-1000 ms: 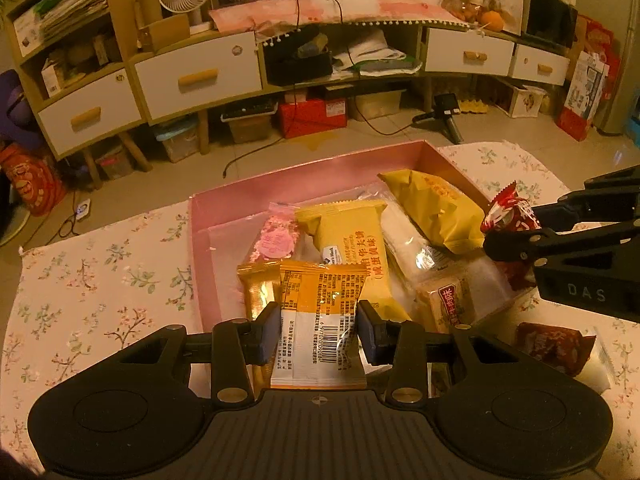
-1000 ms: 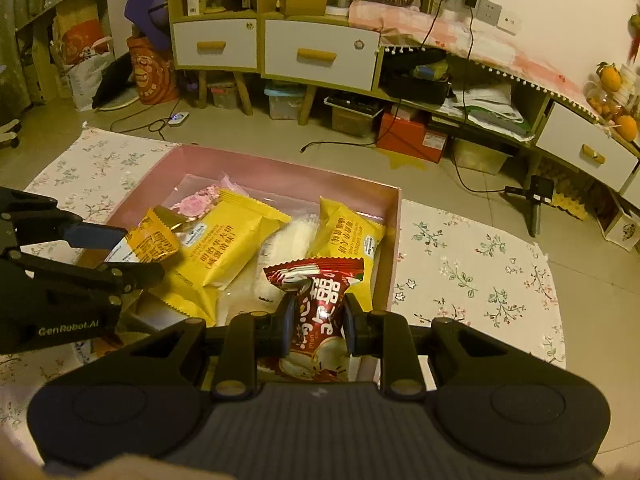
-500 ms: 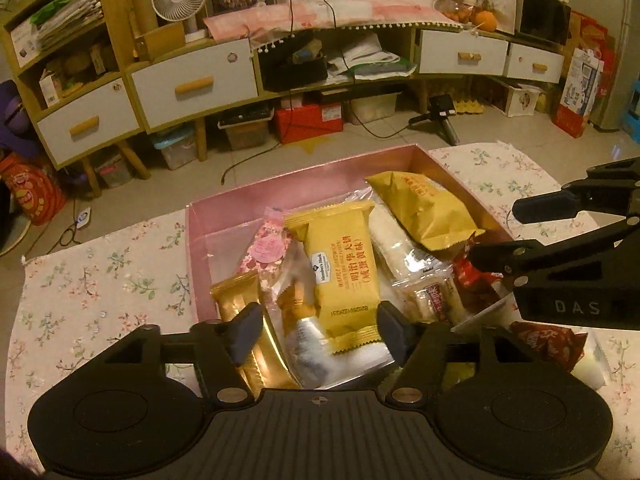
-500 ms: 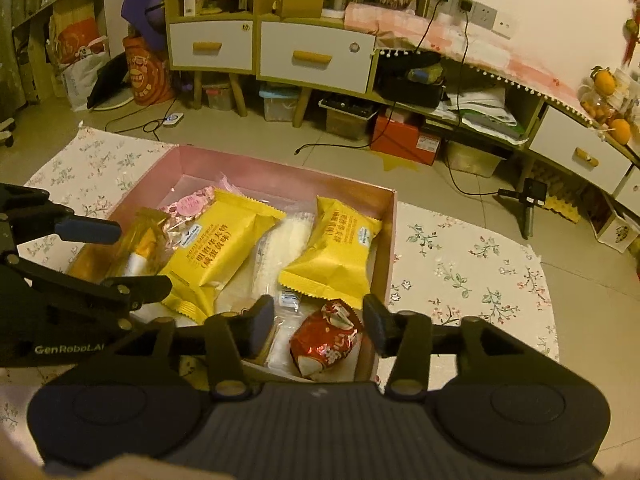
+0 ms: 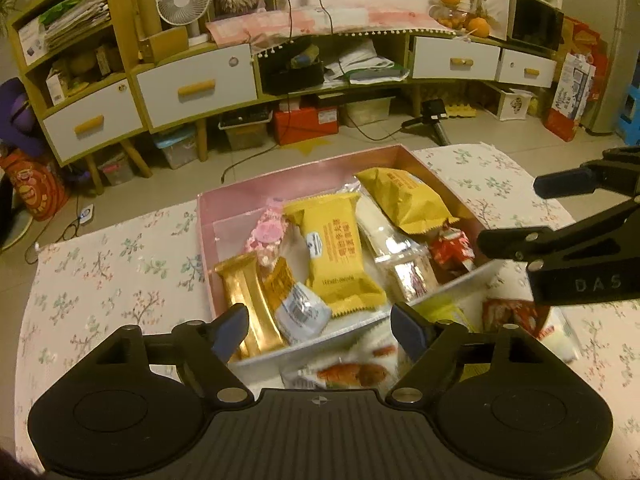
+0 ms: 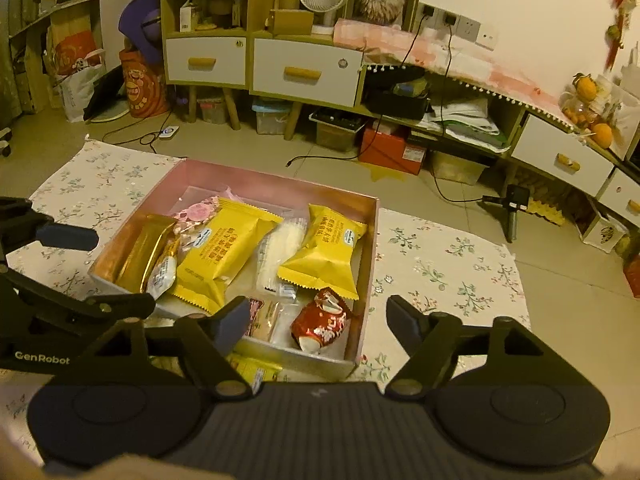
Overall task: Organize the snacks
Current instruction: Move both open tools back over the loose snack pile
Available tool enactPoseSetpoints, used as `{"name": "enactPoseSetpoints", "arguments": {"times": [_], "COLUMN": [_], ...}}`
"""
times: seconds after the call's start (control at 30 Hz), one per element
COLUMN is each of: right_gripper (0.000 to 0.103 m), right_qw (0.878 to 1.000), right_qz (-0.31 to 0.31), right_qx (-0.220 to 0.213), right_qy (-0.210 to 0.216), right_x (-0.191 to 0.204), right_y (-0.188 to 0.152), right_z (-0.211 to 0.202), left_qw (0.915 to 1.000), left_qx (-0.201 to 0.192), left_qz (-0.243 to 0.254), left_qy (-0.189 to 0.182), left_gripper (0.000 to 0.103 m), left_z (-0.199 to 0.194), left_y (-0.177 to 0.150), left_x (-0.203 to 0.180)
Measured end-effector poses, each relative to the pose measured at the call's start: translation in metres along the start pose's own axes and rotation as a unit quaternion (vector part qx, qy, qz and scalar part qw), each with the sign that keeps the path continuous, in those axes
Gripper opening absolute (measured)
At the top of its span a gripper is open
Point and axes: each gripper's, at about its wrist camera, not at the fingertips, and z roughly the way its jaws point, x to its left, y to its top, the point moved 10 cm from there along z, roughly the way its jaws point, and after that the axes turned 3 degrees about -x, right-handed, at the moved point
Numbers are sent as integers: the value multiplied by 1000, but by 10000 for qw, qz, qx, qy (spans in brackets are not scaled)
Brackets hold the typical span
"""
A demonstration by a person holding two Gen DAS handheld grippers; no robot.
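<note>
Two handheld claws over a floral-clothed surface (image 6: 448, 256), dim amber room light. Left claw (image 5: 320, 326) spread wide, nothing between its fingers, hovering above the near wall of a pink box (image 5: 304, 176). Right claw (image 6: 314, 322) likewise spread wide and empty, poised over the box's near right corner.

Inside the box, packed close and overlapping: a gold bar wrapper (image 5: 248, 300) at the left, an orange-and-silver packet (image 5: 298, 304) leaning on it, a pink sweet bag (image 5: 268, 234), two yellow cake packets (image 5: 336, 254) (image 5: 404, 200), a clear white packet between them, and a small red candy wrapper (image 6: 322, 322) near the right corner.

Still outside the box, on the surface just in front of its near wall: a blurred packet with an orange picture (image 5: 352, 372), a yellow-green one (image 5: 444, 310), and a red wrapper (image 5: 512, 314) farther right, partly hidden behind the right claw.

Likely troubles from here:
- Slippery film wrappers, easy to pinch by a corner only and drop short of the box.
- Loose snacks lying tight against the box wall, so a low reach could shove the box or catch its rim.
- Two claws working close together, with a chance of bumping.
- Crowded box contents, so a new packet could slide over the low near wall.
- Soft cakes easily crushed by a hard squeeze.
</note>
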Motion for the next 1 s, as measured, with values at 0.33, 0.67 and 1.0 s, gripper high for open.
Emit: {"name": "enactPoseSetpoints", "arguments": {"times": [0.33, 0.67, 1.0], "right_gripper": [82, 87, 90], "right_qw": [10000, 9999, 9994], "right_qz": [10, -61, -158], "right_qx": [7, 131, 199], "right_qy": [-28, 89, 255], "right_x": [5, 24, 40], "right_y": [-15, -39, -58], "right_z": [-25, -41, -53], "left_qw": [10000, 9996, 9990], "left_qx": [40, 205, 293], "left_qz": [-1, 203, 317], "left_qy": [-61, 14, -78], "left_gripper": [86, 92, 95], "left_z": [-27, -43, -55], "left_y": [-23, -51, -82], "left_x": [-6, -10, -20]}}
